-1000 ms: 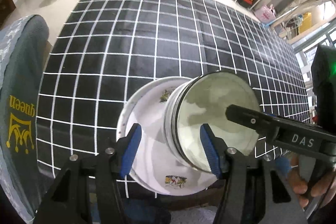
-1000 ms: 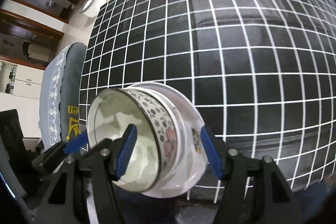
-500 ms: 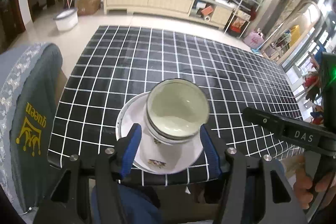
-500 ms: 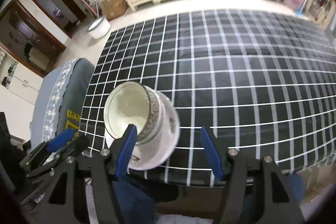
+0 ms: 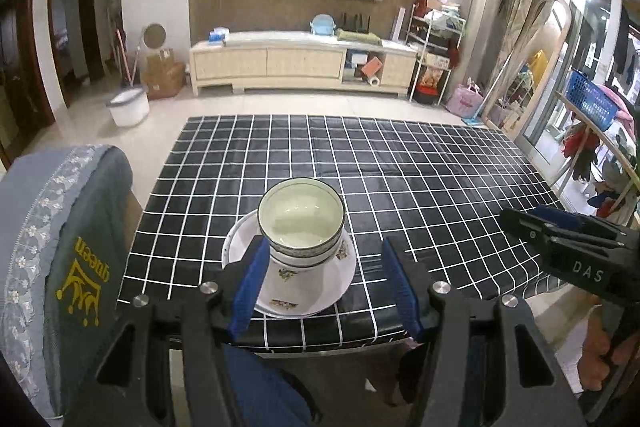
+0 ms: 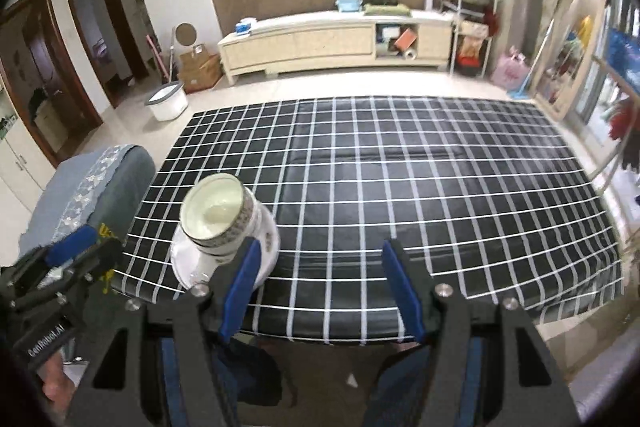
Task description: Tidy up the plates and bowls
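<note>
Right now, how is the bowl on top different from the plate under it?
The bowl is deep with steep sides; the plate is shallow and flat. The bowl is narrower; the plate spreads wider around it. The bowl has a patterned band outside the rim; the plate shows scattered small motifs. Both are white, and they are stacked near the table's front edge.

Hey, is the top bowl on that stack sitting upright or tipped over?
Upright. The top bowl shows its open mouth facing up, nested in the bowls beneath, which sit on the plate.

Stacked bowls [image 5: 301, 223] on plate [image 5: 292, 291].
Upright, nested; white w/ floral trim; near front-left table edge.
</note>
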Demonstrator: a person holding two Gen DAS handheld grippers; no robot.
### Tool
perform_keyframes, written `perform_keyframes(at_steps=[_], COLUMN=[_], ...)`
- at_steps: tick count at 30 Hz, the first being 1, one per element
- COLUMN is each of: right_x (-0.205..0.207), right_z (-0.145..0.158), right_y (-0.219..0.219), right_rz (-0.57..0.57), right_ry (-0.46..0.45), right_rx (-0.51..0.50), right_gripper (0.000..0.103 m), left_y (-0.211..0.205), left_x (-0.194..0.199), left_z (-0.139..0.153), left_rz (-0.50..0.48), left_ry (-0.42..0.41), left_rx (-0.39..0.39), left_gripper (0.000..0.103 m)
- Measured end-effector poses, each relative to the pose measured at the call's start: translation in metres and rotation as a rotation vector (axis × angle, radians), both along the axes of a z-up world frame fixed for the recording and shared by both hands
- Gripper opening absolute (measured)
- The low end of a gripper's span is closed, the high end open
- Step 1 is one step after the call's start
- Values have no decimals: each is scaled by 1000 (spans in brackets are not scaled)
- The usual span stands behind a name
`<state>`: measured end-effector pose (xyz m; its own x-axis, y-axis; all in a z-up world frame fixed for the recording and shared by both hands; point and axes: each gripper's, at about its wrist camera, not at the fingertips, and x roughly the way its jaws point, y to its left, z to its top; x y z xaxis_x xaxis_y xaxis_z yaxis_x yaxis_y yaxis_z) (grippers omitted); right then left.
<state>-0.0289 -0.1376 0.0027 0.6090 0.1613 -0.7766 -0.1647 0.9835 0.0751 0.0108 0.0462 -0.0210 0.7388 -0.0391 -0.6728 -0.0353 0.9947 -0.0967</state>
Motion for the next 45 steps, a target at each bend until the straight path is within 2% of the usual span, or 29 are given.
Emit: perform_keyframes(at_steps=[6, 9, 12, 14, 19, 23, 26, 31, 37, 45], right_x=[-31, -44, -55, -61, -72, -76, -76, -78, -76, -75], right_z=[-3, -5, -9, -9, -6, -5, -7, -11, -15, -16], right_y=[-14, -17, -18, -20, -19, -18, -18, -20, -20, -18], right_rz=[-39, -49, -52, -52, -39, -28, -17, -11, -14, -19], right_ry=[-79, -131, -177, -196, -260, -297, -292, -276, -250, -238], right_rx=[-23, -45, -75, -82, -83, -91, -79, -78, -76, -91], right_gripper=[68, 72, 73, 80, 89, 95, 96, 102, 102, 102], left_y=[-4, -9, -17, -19, -27, -31, -33, -29, -34, -35], left_x=[-26, -37, -44, -44, -46, -46, -45, -46, -47, -45], left_z=[-9, -16, -21, -21, -20, -19, -20, -21, -21, -24], left_rz=[32, 32, 20, 18, -8, -29, -6, -6, -2, -2], left_ry=[-31, -48, -58, -70, -103, -122, -126, -139, -151, -139], left_rx=[-46, -33, 11, 28, 77, 88, 113, 100, 132, 132], left_gripper=[56, 58, 72, 79, 86, 98, 98, 98, 98, 98])
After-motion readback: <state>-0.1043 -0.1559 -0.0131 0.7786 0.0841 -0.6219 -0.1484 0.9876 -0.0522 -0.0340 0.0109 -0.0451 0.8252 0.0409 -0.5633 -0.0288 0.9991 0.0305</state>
